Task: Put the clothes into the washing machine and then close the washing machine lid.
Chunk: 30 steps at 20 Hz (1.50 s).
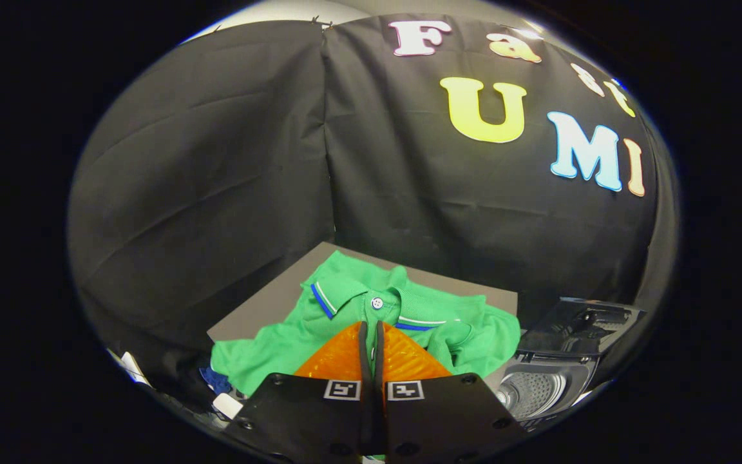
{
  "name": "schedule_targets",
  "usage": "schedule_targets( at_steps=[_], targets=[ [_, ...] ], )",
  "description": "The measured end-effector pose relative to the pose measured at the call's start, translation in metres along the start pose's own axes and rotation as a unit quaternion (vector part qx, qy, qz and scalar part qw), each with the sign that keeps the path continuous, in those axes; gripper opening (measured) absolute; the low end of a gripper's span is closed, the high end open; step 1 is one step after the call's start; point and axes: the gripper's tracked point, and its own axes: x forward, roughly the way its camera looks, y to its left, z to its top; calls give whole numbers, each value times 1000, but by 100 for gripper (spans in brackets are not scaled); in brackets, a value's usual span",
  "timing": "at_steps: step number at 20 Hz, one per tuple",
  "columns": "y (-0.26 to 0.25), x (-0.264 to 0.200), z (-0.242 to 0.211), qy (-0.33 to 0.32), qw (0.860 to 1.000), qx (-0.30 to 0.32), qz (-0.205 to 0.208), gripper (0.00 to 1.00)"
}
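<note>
Claw (371, 332) clenched, fingers pressed together with no cloth visibly between; hovered over crumpled green polo shirt with blue-striped collar (371, 303) on grey table (268, 306), lying straight ahead; open grey washing machine (538, 386) lay to the right, lid raised.

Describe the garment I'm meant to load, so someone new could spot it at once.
On the grey table, left of the open washing machine, lies a green polo shirt. It sits just ahead of the hand-held gripper, whose fingers are closed together. Its blue-and-white trimmed collar and white button mark it out.
</note>
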Motion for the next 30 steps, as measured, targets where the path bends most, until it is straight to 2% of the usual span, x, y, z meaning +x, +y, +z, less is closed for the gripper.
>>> schedule_targets(
  at_steps=[9,18,30],
  targets=[
    [-55,-39,29,-47,998,28,4,1],
    [-170,-97,44,-98,992,62,-44,1],
    [-298,-137,4,-93,984,110,-104,1]
  ],
)
